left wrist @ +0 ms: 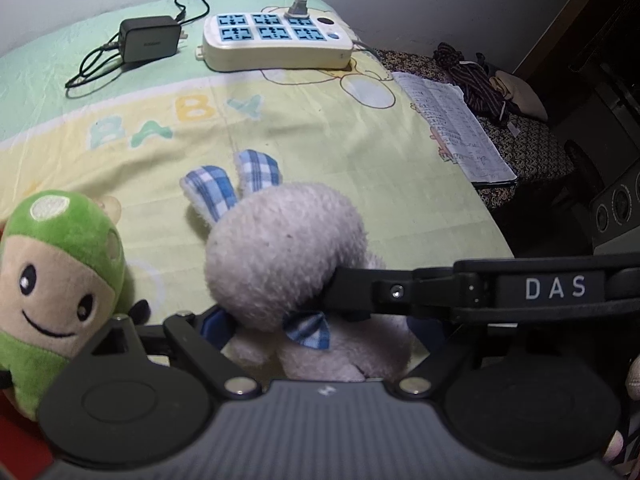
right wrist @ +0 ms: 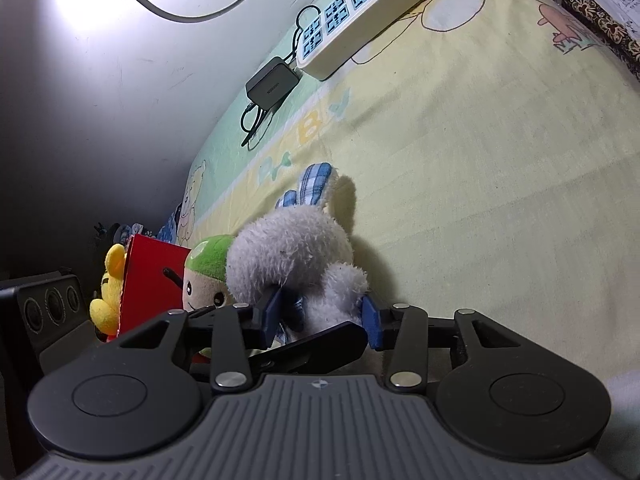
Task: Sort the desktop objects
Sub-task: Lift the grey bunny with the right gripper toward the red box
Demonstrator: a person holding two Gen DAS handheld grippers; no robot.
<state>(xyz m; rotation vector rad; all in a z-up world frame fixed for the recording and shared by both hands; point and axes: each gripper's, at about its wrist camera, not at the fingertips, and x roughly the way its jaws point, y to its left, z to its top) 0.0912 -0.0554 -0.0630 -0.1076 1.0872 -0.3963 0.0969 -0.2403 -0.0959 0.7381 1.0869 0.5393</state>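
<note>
A white plush bunny [left wrist: 280, 256] with blue checked ears sits on the yellow baby-print sheet [left wrist: 320, 132]. My right gripper [right wrist: 321, 316] is shut on the bunny [right wrist: 288, 256], its blue pads pressing into the neck from both sides. In the left wrist view one of its black fingers [left wrist: 352, 292] reaches in from the right. My left gripper [left wrist: 320, 332] stands wide open, with its fingers on either side of the bunny's body. A green-capped plush doll [left wrist: 60, 272] stands just left of the bunny, and it shows behind the bunny [right wrist: 208, 268] in the right wrist view.
A red box [right wrist: 152, 280] and a yellow plush [right wrist: 108, 300] stand behind the green doll. A cream power strip [left wrist: 276, 40] and a black charger [left wrist: 150, 38] lie at the back. A notebook [left wrist: 456, 128] and dark clothing [left wrist: 476, 80] lie right; a speaker [left wrist: 616, 208] beyond.
</note>
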